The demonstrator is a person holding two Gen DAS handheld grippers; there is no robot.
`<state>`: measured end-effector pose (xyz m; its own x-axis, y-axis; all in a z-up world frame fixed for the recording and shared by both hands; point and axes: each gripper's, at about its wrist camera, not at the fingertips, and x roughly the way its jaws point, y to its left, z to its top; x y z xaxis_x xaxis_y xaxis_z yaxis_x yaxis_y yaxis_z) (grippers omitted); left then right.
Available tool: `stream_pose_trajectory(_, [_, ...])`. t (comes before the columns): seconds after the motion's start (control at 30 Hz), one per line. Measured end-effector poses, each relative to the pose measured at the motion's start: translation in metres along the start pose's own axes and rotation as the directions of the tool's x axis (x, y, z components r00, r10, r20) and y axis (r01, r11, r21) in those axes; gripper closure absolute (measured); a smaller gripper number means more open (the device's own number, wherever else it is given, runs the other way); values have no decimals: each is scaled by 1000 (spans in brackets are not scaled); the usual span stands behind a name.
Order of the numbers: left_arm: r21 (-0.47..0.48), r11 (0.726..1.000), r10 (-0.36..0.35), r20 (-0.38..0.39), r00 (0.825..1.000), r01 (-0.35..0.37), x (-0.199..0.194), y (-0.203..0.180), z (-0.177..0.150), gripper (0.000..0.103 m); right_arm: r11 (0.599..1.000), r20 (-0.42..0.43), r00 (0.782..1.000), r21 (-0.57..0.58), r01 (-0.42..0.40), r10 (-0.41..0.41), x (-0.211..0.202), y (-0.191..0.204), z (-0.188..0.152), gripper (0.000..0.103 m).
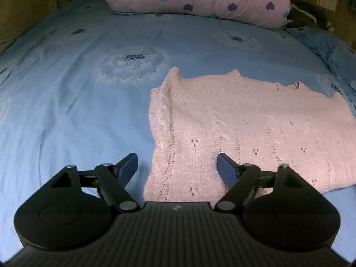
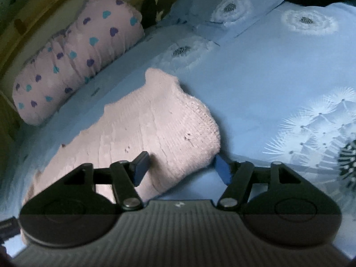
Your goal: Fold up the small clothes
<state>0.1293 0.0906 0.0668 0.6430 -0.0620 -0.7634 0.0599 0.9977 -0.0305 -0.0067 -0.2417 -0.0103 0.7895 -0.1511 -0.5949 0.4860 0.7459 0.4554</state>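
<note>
Garment: pink knitted sweater (image 1: 244, 129) lies flat on the blue bed sheet (image 1: 66, 102). Left gripper (image 1: 176, 166) fingers spread wide over its near edge; right gripper (image 2: 181, 166) fingers likewise wide, straddling its corner, gripping nothing.

A pink knitted garment (image 1: 240, 129) lies flat on the blue bedsheet (image 1: 73, 102) toward its right edge, the left gripper (image 1: 176, 166) spread wide over its near left corner.

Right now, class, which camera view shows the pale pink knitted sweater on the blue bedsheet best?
The left wrist view: the pale pink knitted sweater lies sharp there, spread across the blue bedsheet, with its edges and knit pattern clear. The right wrist view shows the sweater blurred, at an angle, partly behind that hand-held gripper.
</note>
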Motion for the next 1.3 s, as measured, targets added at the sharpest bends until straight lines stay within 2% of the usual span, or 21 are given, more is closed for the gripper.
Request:
stream_pose_trajectory(0.1, [1,1000,2,-2,1000,-2,2,-1,0,18,1000,26,1000,20,-9,9,5,1,-2,29])
stream_pose_trajectory(0.27, [5,1000,8,-3,1000,-8,4,-2,0,15,999,58,998,40,-1,-1,7,4,-6,29])
stream_pose_trajectory(0.4, [-8,1000,5,-11,1000,-5,5,-1,1,14,994,55,998,112,-5,-1,-11,2,-16,30])
stream_pose_trajectory(0.6, [-12,1000,3,-12,1000,-3,7,0,1,14,992,65,998,129,-1,-7,-14,7,-25,29])
stream_pose_trajectory(0.7, [-15,1000,3,-15,1000,-4,8,0,2,14,980,51,998,194,-35,26,-24,5,-31,29])
stream_pose_trajectory(0.83, [-10,1000,5,-13,1000,-5,7,0,1,14,982,60,998,183,-43,32,-26,11,-40,29])
stream_pose_trajectory(1.0, [-15,1000,0,-14,1000,0,9,2,1,14,984,94,992,150,-93,80,-2,12,-31,29])
stream_pose_trajectory(1.07, [-16,1000,-2,-15,1000,1,9,2,1,13,977,136,986,178,-117,94,8,6,-24,29])
stream_pose_trajectory(1.3, [-18,1000,1,-19,1000,-2,10,2,3,11,950,197,972,257,-176,127,24,-9,-7,30])
